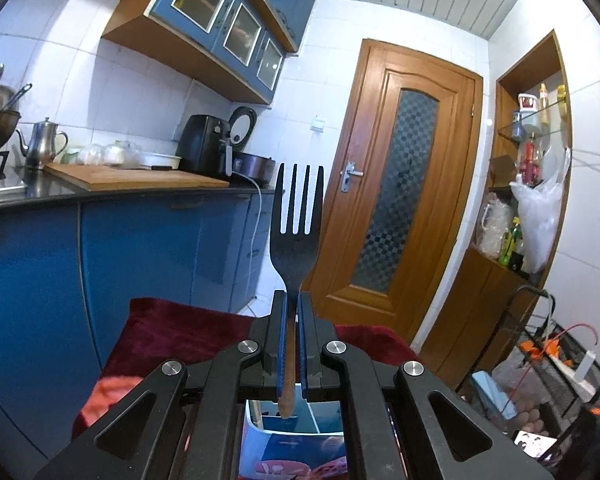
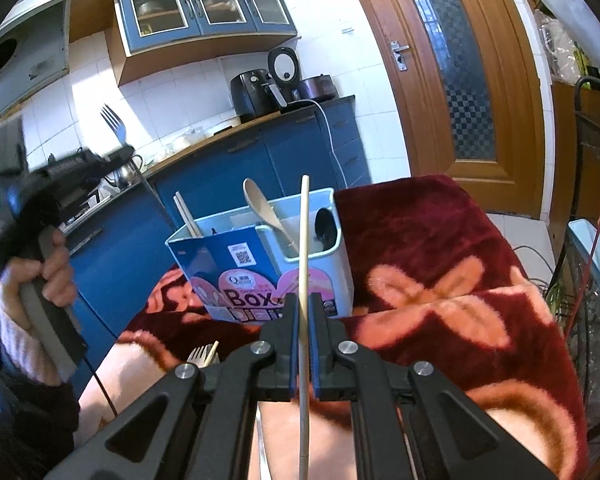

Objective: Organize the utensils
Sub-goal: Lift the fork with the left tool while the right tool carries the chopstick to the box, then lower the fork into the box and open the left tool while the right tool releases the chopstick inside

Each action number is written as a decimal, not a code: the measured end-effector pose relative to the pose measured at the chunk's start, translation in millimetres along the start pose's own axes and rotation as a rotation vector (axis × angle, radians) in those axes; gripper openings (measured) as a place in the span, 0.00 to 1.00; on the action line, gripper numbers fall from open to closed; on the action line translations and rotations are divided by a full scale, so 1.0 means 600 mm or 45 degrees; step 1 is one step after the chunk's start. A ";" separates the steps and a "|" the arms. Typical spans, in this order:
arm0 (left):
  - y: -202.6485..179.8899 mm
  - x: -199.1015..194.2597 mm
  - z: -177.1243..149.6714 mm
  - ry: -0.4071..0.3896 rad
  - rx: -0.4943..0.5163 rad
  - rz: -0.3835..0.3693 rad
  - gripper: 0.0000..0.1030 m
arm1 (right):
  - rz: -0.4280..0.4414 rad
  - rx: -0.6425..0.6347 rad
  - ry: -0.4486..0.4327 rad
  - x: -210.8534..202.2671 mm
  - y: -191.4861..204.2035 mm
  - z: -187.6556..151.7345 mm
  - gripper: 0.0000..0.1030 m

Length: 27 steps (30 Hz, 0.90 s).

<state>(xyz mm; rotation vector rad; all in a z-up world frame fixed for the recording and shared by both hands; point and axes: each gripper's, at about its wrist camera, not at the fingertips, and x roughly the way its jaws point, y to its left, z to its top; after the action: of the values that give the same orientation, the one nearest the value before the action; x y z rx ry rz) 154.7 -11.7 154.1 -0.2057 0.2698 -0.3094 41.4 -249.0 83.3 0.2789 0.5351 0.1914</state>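
My left gripper (image 1: pixel 293 300) is shut on a fork (image 1: pixel 297 216) with a wooden handle, tines up, held above the blue utensil box (image 1: pixel 296 440). It also shows in the right wrist view (image 2: pixel 120 152), raised at the left with the fork (image 2: pixel 114 122). My right gripper (image 2: pixel 303 300) is shut on a single wooden chopstick (image 2: pixel 304 264), just in front of the box (image 2: pixel 260 276). The box holds a wooden spoon (image 2: pixel 262 208), a dark spoon (image 2: pixel 325 226) and chopsticks (image 2: pixel 186 214).
The box stands on a table covered by a red floral blanket (image 2: pixel 420 264). A light fork and a chopstick (image 2: pixel 204 356) lie on it near my right gripper. Blue cabinets (image 2: pixel 260 160), a counter with appliances and a wooden door (image 1: pixel 392 184) stand behind. A wire rack (image 1: pixel 548 360) is at the right.
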 end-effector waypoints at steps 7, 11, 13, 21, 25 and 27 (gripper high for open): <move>0.010 0.040 -0.033 0.057 0.000 0.030 0.04 | -0.023 -0.036 -0.064 -0.005 0.000 0.021 0.06; 0.010 0.045 -0.041 0.054 0.013 0.037 0.04 | -0.037 -0.061 -0.117 0.003 0.004 0.045 0.06; 0.007 0.045 -0.047 0.047 0.032 0.039 0.04 | -0.035 -0.074 -0.167 0.008 0.008 0.061 0.06; 0.010 0.055 -0.064 0.067 0.041 0.036 0.05 | -0.022 -0.122 -0.350 0.056 0.021 0.113 0.06; 0.019 0.064 -0.068 0.083 0.023 0.039 0.04 | -0.043 -0.150 -0.394 0.092 0.026 0.129 0.06; 0.021 0.067 -0.073 0.090 0.019 0.039 0.05 | -0.066 -0.178 -0.418 0.111 0.031 0.136 0.06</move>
<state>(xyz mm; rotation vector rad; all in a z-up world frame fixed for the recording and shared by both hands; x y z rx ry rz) 182.6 -20.1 100.8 -0.1759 0.3401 -0.2884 138.7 -232.0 124.6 0.1553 0.2019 0.1286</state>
